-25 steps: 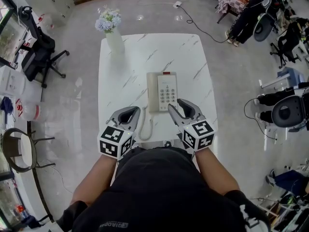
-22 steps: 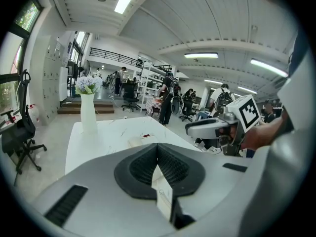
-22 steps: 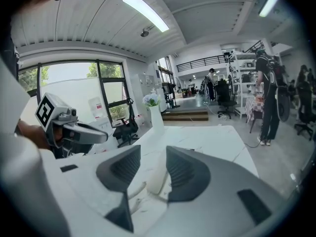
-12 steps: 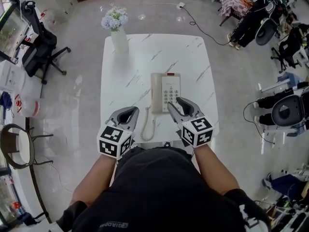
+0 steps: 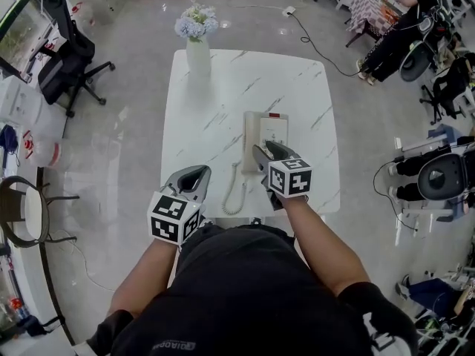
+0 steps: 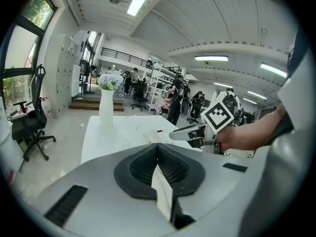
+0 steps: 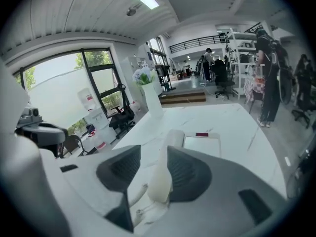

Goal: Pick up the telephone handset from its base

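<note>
The pale floor [image 5: 126, 147] runs open around three sides of the white marbled surface [image 5: 223, 95]. An office chair [image 5: 67, 58] stands well off to the left, and more chairs and gear crowd the right of the room, apart from the surface's right edge.

The far half and the whole left half of the surface lie bare. A white vase [image 5: 197, 54] of flowers stands alone at the far edge, left of centre and well apart from everything else.

The telephone base [image 5: 276, 130] sits right of centre, nearer the right edge than the left, with a bare strip between it and that edge.

The left gripper [image 5: 194, 175] hangs over the near-left part of the surface, close to the near edge. Its fingers are together with nothing between them, and there is open marble ahead of it and to its left.

The right gripper [image 5: 267, 151] is over the near end of the telephone, fingers apart.

The handset [image 5: 251, 128] lies in its cradle along the base's left side. In the right gripper view its near end stands between the spread fingers. It lies close against the right-hand pad, with a clear gap on the other side, so it is not clamped.

The coiled cord [image 5: 235, 191] loops from the handset toward the near edge, between the two grippers
</note>
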`<act>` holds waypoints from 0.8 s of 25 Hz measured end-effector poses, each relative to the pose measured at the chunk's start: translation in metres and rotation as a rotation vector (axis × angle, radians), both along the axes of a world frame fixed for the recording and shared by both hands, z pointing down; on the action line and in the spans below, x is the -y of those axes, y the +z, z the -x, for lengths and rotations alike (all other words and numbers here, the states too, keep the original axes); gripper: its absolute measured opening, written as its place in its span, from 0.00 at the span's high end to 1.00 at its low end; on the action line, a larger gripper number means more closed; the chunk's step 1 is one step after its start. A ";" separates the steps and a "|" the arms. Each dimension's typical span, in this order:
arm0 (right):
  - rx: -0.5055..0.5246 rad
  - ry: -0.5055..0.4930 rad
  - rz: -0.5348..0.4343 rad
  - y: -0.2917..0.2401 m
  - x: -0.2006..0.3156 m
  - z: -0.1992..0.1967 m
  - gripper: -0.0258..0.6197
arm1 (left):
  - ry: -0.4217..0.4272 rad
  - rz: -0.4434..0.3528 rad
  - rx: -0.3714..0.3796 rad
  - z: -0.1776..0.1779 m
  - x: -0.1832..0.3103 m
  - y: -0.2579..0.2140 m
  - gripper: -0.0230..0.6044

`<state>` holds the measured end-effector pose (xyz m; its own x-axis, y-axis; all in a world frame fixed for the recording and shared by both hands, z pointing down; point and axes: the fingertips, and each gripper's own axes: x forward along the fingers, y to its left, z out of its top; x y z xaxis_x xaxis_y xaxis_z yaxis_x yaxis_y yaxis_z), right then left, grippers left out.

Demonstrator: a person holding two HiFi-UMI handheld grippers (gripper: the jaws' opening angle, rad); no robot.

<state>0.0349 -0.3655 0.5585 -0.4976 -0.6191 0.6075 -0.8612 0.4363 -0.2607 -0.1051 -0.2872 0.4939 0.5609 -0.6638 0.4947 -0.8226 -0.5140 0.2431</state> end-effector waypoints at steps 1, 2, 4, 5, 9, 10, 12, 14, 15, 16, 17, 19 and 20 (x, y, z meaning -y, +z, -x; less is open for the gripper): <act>-0.012 0.010 0.008 0.005 0.005 0.002 0.71 | -0.004 0.003 0.000 0.004 -0.001 0.001 0.96; -0.027 0.018 0.016 0.010 0.009 0.005 0.71 | -0.007 0.006 0.001 0.007 -0.002 0.002 0.96; -0.061 0.032 0.035 0.023 0.018 0.009 0.71 | -0.010 0.011 0.002 0.012 -0.004 0.004 0.96; -0.078 0.039 0.047 0.031 0.022 0.011 0.71 | -0.009 0.013 0.003 0.013 -0.004 0.005 0.96; -0.148 0.085 0.100 0.060 0.031 0.013 0.71 | 0.005 0.014 0.006 0.015 -0.005 0.005 0.96; -0.163 0.104 0.113 0.065 0.033 0.011 0.71 | 0.009 0.015 0.005 0.016 -0.006 0.004 0.96; -0.179 0.139 0.131 0.072 0.038 0.007 0.71 | 0.014 0.020 0.001 0.017 -0.007 0.005 0.96; -0.186 0.160 0.139 0.074 0.042 0.006 0.71 | 0.015 0.026 0.001 0.020 -0.007 0.005 0.96; -0.191 0.167 0.144 0.075 0.043 0.005 0.71 | 0.014 0.028 0.003 0.022 -0.007 0.006 0.96; -0.197 0.172 0.149 0.077 0.045 0.005 0.69 | 0.013 0.030 0.006 0.023 -0.007 0.007 0.96; -0.202 0.174 0.154 0.078 0.046 0.005 0.67 | 0.011 0.032 0.006 0.025 -0.007 0.007 0.96; -0.208 0.174 0.165 0.082 0.047 0.006 0.64 | 0.007 0.034 0.006 0.027 -0.006 0.008 0.96; -0.211 0.172 0.173 0.085 0.048 0.007 0.62 | 0.005 0.034 0.006 0.028 -0.005 0.008 0.96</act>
